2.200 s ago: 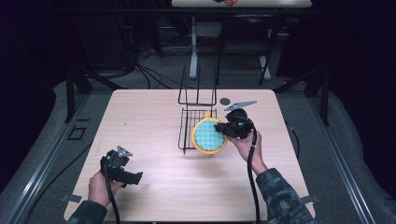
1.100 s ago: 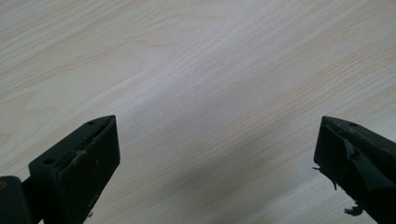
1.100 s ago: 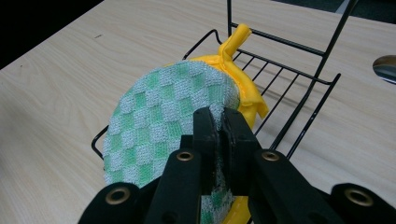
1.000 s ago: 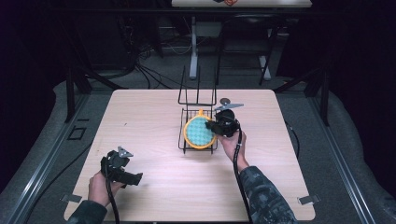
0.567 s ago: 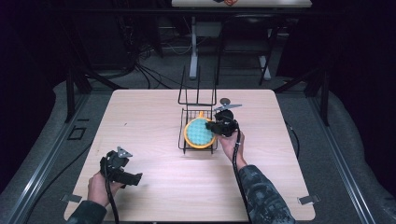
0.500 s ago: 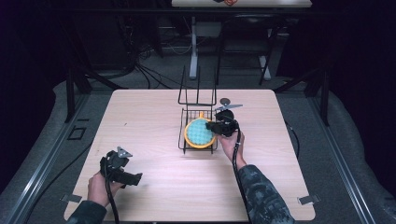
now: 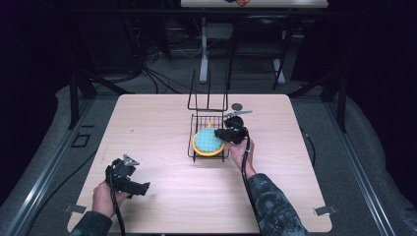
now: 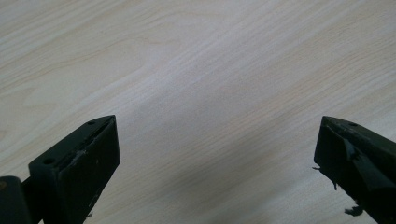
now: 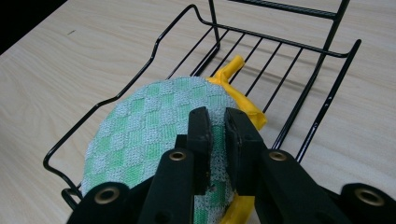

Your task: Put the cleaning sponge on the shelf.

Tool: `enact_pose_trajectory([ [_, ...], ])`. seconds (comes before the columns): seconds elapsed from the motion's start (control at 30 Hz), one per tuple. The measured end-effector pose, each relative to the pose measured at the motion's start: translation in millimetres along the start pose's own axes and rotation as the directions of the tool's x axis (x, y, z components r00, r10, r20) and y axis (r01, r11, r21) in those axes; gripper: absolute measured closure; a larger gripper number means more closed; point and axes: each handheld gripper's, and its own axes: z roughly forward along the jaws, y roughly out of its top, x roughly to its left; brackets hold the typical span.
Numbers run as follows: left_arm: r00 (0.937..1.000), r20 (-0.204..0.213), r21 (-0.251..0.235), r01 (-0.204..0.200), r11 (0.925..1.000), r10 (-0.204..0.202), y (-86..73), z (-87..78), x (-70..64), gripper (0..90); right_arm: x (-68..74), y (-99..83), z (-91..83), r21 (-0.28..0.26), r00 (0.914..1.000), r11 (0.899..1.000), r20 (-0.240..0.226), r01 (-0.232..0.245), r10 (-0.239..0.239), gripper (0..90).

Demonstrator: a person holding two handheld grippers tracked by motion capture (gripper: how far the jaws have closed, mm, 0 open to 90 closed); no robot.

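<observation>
A round green-checked pot holder point(image 9: 154, 126) with a yellow rim and loop lies in the black wire rack point(image 9: 116, 95). In the high view the pot holder point(image 7: 207, 141) rests in the rack point(image 7: 194, 147) at the table's centre. My right gripper point(image 9: 217, 119) is shut on the pot holder's near edge, and from above the right gripper point(image 7: 222, 134) sits at the rack's right side. My left gripper point(image 7: 143, 187) rests near the front left of the table, jaws wide open over bare wood, shown close up as the left gripper point(image 8: 215, 154).
The rack has a tall wire back point(image 7: 208, 93) on its far side. A small dark disc point(image 7: 237, 106) lies on the wooden table point(image 7: 147, 128) behind the rack. Cables trail from both grippers toward the front edge.
The right gripper carried the pot holder left from the rack's right edge and lowered it into the rack. The left gripper has stayed in place.
</observation>
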Motion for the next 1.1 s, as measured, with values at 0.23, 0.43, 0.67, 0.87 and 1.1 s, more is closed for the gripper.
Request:
enact_pose_trajectory([
  [0.23,1.0,-0.002,-0.024,0.008,0.9997,-0.008,-0.9,-3.0,2.0,0.2,-1.7,2.6,-8.4,-0.01,0.9998,1.0,-0.002,0.02,-0.02,51.0],
  [0.43,1.0,-0.002,-0.028,0.01,0.9996,-0.01,-0.3,-3.5,1.4,0.2,-0.5,5.4,-29.1,-0.006,0.9984,0.998,-0.001,0.056,-0.056,36.3],
  [0.67,1.0,-0.007,-0.034,0.006,0.9994,-0.007,-0.3,-4.9,0.9,0.1,2.3,2.8,-63.2,-0.007,0.9958,0.996,-0.017,0.09,-0.09,22.5],
  [0.87,0.9999,-0.014,-0.041,0.007,0.9991,-0.007,0.1,-4.6,0.1,0.2,8.4,-2.1,-91.0,0.039,0.9872,0.987,-0.025,0.158,-0.157,11.4],
  [1.1,0.9999,-0.01,-0.051,0.0,0.9987,-0.001,0.8,-5.7,-0.8,0.2,10.8,-9.9,-127.1,0.038,0.9817,0.981,-0.013,0.19,-0.19,4.9],
])
